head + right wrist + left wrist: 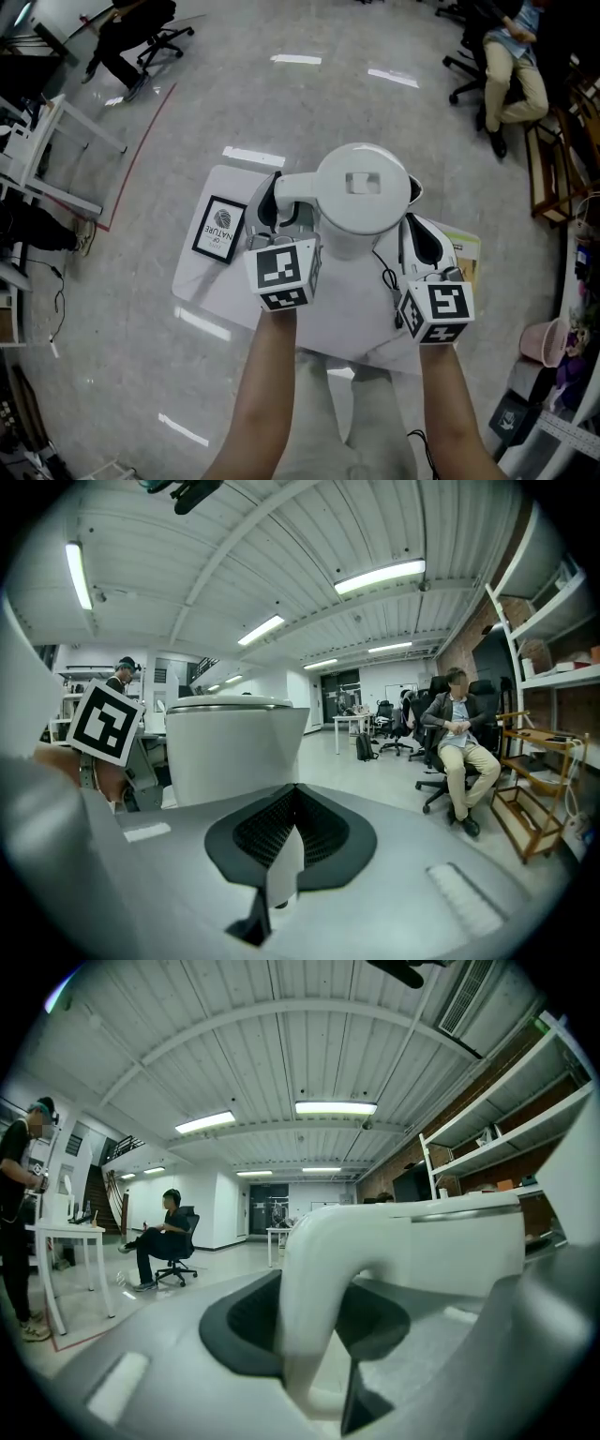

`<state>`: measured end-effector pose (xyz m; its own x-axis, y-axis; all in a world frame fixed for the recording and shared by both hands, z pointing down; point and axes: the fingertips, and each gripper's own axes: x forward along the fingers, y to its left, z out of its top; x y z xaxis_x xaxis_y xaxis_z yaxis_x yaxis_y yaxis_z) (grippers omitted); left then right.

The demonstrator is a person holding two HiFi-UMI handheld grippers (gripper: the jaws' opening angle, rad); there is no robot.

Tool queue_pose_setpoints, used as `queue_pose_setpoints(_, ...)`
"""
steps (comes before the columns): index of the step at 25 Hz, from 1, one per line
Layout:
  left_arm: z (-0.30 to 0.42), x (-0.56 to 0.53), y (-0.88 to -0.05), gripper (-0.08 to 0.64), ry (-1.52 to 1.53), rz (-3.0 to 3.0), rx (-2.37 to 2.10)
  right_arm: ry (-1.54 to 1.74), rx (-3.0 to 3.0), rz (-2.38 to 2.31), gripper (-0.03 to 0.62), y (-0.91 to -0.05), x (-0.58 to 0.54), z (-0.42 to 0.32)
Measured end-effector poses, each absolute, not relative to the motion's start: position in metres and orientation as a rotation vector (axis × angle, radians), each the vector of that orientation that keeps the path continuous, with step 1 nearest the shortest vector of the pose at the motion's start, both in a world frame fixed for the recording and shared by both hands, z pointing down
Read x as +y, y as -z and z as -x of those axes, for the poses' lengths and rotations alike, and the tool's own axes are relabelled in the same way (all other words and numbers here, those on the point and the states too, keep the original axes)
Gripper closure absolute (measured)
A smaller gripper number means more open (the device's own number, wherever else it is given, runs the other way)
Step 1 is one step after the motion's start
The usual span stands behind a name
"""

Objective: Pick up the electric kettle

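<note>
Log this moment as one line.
left gripper: shut on electric kettle handle | right gripper: shut, empty, beside kettle

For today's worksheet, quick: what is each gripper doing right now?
Left gripper: shut on the kettle handle.
Right gripper: shut, holding nothing.

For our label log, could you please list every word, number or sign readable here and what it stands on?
"OF NATURE": on the black-framed card lying on the white table.
The yellow-green booklet at the table's right edge: print too small to read.
The electric kettle: no print visible.
</note>
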<state>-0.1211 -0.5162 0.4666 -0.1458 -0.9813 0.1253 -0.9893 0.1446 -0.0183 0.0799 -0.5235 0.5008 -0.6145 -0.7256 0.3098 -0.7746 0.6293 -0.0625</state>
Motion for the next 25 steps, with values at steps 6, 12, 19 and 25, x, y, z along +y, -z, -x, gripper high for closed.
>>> queue_pose_setpoints(6, 0.115, -0.498, -0.414, 0.428, -0.135, -2.002, -2.336, -0.262, -2.623, -1.268, 0.569, -0.444, -0.507, -0.086)
queue_pose_setpoints(12, 0.106, -0.484, -0.353, 0.428, -0.094, -2.004, -2.345, -0.301, -2.642, -1.242, 0.569, -0.391, -0.487, -0.092)
queue_pose_setpoints(19, 0.092, -0.466, -0.287, 0.426, -0.112, -2.027, -2.378, -0.334, -2.663, -1.174, 0.569, -0.329, -0.462, -0.102)
queue_pose_setpoints(25, 0.092, -0.443, -0.249, 0.426, -0.067, -1.990, -2.393, -0.268, -2.704, -1.100, 0.569, -0.284, -0.437, -0.102)
